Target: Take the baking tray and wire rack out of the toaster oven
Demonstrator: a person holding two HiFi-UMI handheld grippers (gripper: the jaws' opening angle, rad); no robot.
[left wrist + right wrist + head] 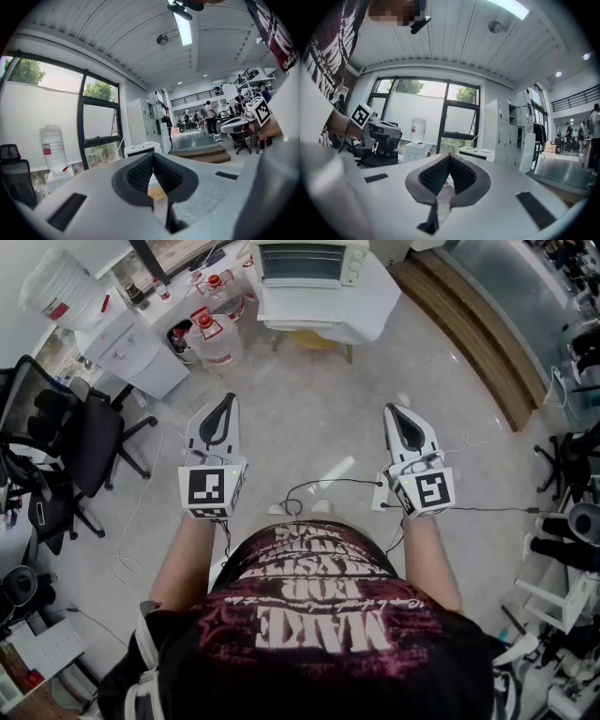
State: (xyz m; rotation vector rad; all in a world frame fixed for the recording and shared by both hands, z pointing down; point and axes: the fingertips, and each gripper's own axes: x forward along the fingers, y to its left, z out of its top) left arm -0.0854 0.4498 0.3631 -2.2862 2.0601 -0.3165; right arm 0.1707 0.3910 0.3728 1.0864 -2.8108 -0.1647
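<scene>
The white toaster oven (309,262) stands on a white table (367,307) at the far side of the floor, its glass door closed. Tray and rack cannot be made out behind the glass. My left gripper (229,401) and right gripper (392,412) are held side by side at waist height, well short of the table, both pointing toward it. Each is shut with nothing between its pads. The left gripper view shows the oven (140,149) small and distant beyond the left gripper (153,157). The right gripper view has the oven (474,152) past the right gripper (449,156).
Large water bottles (217,332) and a white cabinet (131,351) stand left of the table. A black office chair (67,439) is at my left. A wooden step (480,336) runs along the right. Cables (319,486) lie on the floor near my feet.
</scene>
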